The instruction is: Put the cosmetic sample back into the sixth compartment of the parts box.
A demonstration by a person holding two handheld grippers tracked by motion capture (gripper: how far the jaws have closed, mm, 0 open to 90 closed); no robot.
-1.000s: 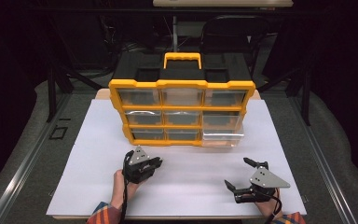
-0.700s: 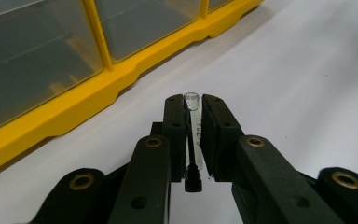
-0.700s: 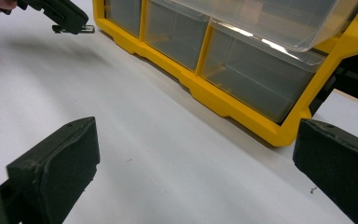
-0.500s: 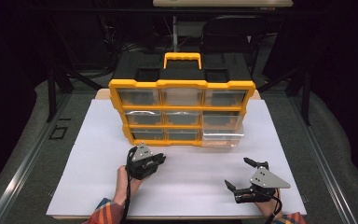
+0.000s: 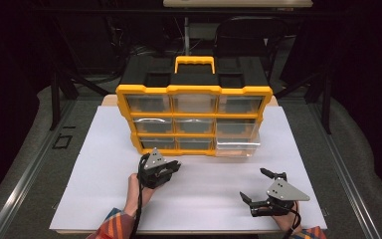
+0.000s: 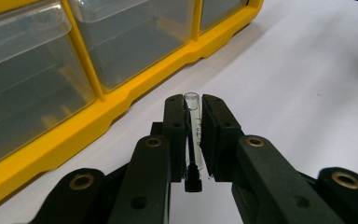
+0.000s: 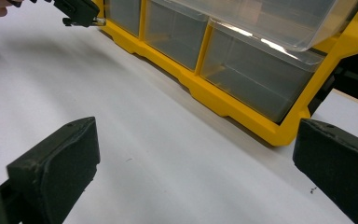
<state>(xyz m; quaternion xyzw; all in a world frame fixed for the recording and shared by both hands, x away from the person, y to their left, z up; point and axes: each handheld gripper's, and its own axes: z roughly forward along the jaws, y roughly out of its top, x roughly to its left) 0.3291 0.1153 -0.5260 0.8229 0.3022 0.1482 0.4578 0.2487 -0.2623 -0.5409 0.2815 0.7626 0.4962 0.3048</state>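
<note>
1. L gripper (image 5: pixel 171 167) sat near the front of the yellow organizer (image 5: pixel 194 92), just short of its bottom row; its jaws were clamped on a small clear vial (image 6: pixel 193 126).
2. In the left gripper view the vial lay lengthwise between the two black pads (image 6: pixel 175 135), open rim poking out past the tips twd the organizer, black cap (image 6: pixel 193 179) at the near end. Faint writing ran along the glass, too small to read.
3. The vial was held off the white board (image 5: pixel 104 164), close to the organizer's yellow base edge but not touching it.
4. R gripper (image 5: pixel 262 187) rested low on the board at the front right, well apart from the L one. Jaws stood wide apart w/ nothing between them; in the right gripper view just bare white board showed in the gap.
5. Organizer had 3 rows of 3 clear drawers, w/ a yellow handle (image 5: pixel 194 63) on its black top. The bottom-right drawer (image 5: pixel 236 146) was pulled out fwd past the frame; the others looked pushed in.
6. A hand (image 5: pixel 138 188) w/ a plaid sleeve (image 5: pixel 113 226) came in from the near edge behind the L gripper, cable trailing along the wrist.
7. Contents of the drawers: couldn't tell through the cloudy plastic.
</note>
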